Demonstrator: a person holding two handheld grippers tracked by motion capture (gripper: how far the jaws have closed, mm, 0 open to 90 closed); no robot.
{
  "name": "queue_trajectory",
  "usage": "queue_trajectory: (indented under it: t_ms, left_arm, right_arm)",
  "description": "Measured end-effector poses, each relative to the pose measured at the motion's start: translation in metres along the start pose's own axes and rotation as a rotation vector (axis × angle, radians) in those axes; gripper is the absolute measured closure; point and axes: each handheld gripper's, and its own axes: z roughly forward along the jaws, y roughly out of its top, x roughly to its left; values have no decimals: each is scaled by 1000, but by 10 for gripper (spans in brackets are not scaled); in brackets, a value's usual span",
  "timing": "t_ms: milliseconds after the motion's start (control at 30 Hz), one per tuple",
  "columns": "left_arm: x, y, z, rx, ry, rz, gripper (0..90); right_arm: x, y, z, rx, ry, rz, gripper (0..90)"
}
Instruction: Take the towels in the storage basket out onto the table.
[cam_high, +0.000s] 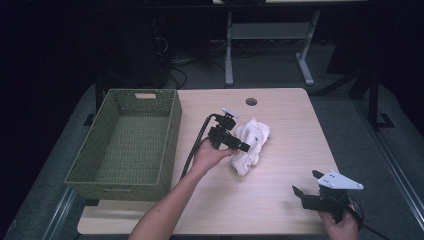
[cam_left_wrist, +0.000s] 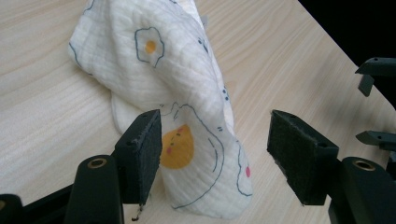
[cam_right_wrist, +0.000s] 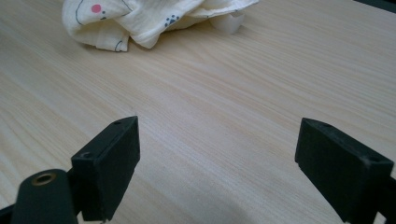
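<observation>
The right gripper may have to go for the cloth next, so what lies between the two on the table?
Nothing: in the right gripper view, bare wood table runs from the open right gripper to the cloth.

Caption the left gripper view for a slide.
Left hand-held gripper open around a crumpled egg-print cloth on the wooden table.

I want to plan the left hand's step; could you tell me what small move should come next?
Probably close the left gripper on the cloth. Its fingers stand open with a fold of the crumpled cloth between them, one pad close against it, and the basket waits beside it.
</observation>
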Motion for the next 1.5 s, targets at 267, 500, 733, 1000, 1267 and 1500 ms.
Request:
queue_trajectory:
  t_ms: [267, 500, 733, 1000, 1267, 1500]
  left_arm:
    - [0, -5, -8, -31, -14, -8, 351]
    - [1, -12, -15, -38, -12, 7, 342]
    - [2, -18, -20, -45, -13, 16, 336]
    - [6, -29, -22, -53, -15, 14, 334]
    - [6, -39, -22, -46, -18, 15, 326]
    - [3, -49, -23, -48, -30, 28, 323]
  right_arm:
    - [0, 0, 4, 7, -3, -14, 136]
    - [0, 0, 3, 10, -2, -13, 136]
    - [0, -1, 4, 14, -1, -12, 136]
    - [0, -1, 4, 18, 0, -19, 136]
    - [1, -1, 5, 26, 0, -18, 136]
    - [0, -2, 5, 28, -1, -20, 136]
